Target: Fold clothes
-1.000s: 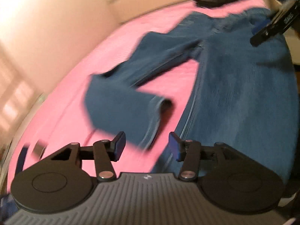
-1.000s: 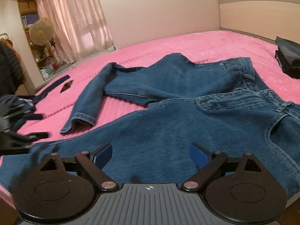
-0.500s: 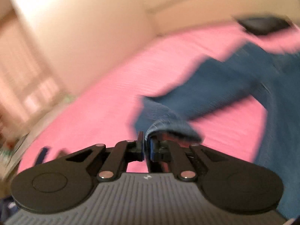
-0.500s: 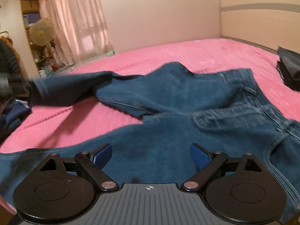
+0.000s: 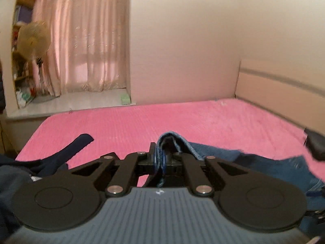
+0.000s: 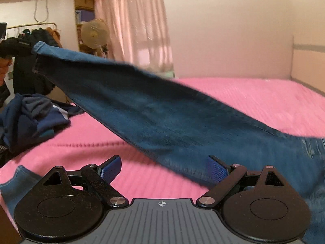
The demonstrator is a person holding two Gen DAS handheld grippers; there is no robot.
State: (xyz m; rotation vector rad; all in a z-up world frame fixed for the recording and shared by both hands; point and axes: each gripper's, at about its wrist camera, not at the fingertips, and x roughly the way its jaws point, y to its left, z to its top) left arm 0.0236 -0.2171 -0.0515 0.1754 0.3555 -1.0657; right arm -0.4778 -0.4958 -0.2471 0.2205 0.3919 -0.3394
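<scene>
Jeans [image 6: 162,118] hem pinched in the left gripper [image 5: 160,160], its jaws clamped on the denim cuff, which loops up above the pads. Seen from the right wrist, that leg stretches taut in the air above the pink bed [image 6: 254,99] — the waist end trails low at right. Right gripper [image 6: 162,168] hangs spread wide and empty, just beneath the leg. Dark clothes [image 6: 30,118] sit heaped at the bed's left edge.

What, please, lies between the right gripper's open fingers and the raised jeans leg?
In the right wrist view, only bare pink bedspread shows between the right gripper and the jeans leg, which hangs lifted from the left gripper.
</scene>
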